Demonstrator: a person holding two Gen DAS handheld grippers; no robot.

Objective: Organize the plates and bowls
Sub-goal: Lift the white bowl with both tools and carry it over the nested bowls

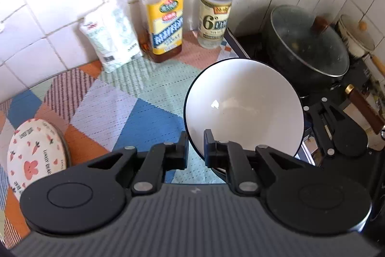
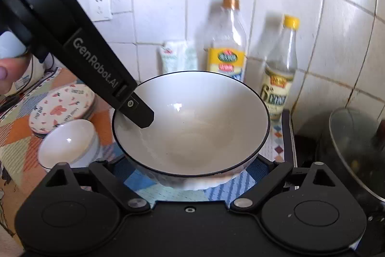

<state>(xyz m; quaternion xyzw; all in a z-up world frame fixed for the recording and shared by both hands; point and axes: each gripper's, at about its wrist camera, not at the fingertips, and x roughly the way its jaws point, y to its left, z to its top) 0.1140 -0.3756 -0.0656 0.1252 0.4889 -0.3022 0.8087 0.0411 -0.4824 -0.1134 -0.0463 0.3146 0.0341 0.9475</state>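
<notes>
1. while gripped by its rim, the black-rimmed white bowl (image 1: 243, 105) hangs tilted above the patchwork mat (image 1: 134, 98) in the left wrist view; the left gripper (image 1: 195, 148) has its fingers narrowed onto that rim, one pad inside, one outside.
2. same view: a carrot-print plate (image 1: 36, 155) lies on the mat at far left; a white packet (image 1: 110, 40), an oil bottle (image 1: 163, 16) and a yellow-capped vinegar bottle (image 1: 216, 4) stand by the tiled wall (image 1: 60, 4); a lidded dark pot (image 1: 308, 47) sits at right.
3. right wrist view: the bowl (image 2: 192, 127) fills the centre, the left gripper's finger (image 2: 137, 112) clamped over its left rim. the right gripper's fingertips are hidden beneath the bowl, so their state cannot be told.
4. same view: the carrot-print plates (image 2: 62, 107) form a stack at left, a smaller white bowl (image 2: 69, 143) just in front of them.
</notes>
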